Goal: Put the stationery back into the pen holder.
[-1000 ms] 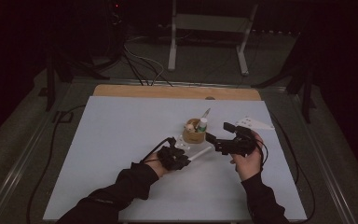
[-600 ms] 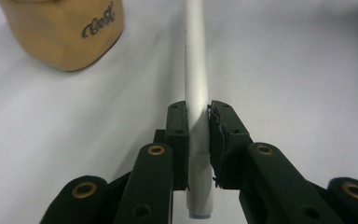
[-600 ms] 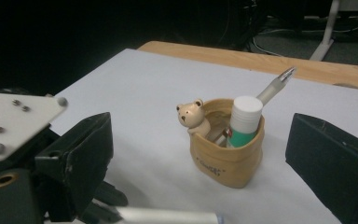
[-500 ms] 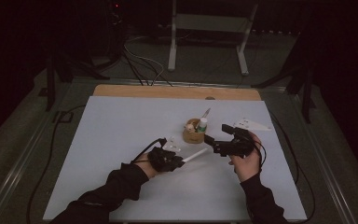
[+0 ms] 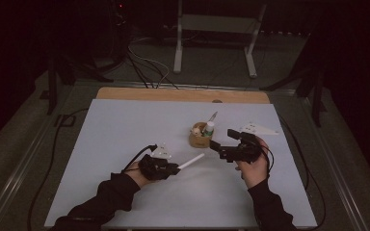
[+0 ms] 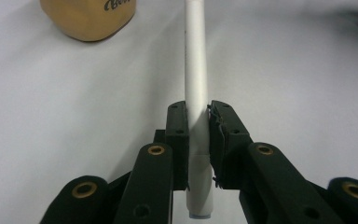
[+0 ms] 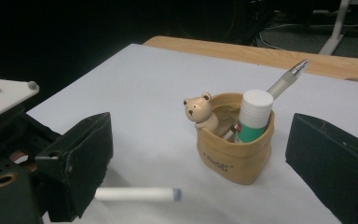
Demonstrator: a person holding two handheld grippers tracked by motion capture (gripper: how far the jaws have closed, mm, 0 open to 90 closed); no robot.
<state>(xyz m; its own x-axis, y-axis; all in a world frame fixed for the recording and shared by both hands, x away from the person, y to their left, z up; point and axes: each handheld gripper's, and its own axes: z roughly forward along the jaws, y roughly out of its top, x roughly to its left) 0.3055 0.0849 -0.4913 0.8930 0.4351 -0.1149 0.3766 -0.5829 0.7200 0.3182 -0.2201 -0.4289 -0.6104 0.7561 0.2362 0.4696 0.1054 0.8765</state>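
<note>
Dim room, white surface [image 5: 125,144]. Left gripper [image 6: 198,126] pinches a white pen [image 6: 196,70] near its back end, tip aimed at the holder [image 7: 235,154]. Right gripper [image 7: 198,172] hangs spread beside it. Best tilt the pen upright before lowering it past the glue stick [image 7: 251,116].

The table [image 5: 125,144] carries a pale, matte white sheet over almost all of its top, and a strip of bare wood [image 5: 173,95] shows along the far edge. Sitting directly on the white surface, right of centre, is a small tan pen holder [image 7: 235,151] with a little bear figure [image 7: 199,113] on its rim, and a glue stick [image 7: 252,116] and a pen [image 7: 286,79] stand up inside it. Around that holder, the white surface runs plain and flat.
</note>
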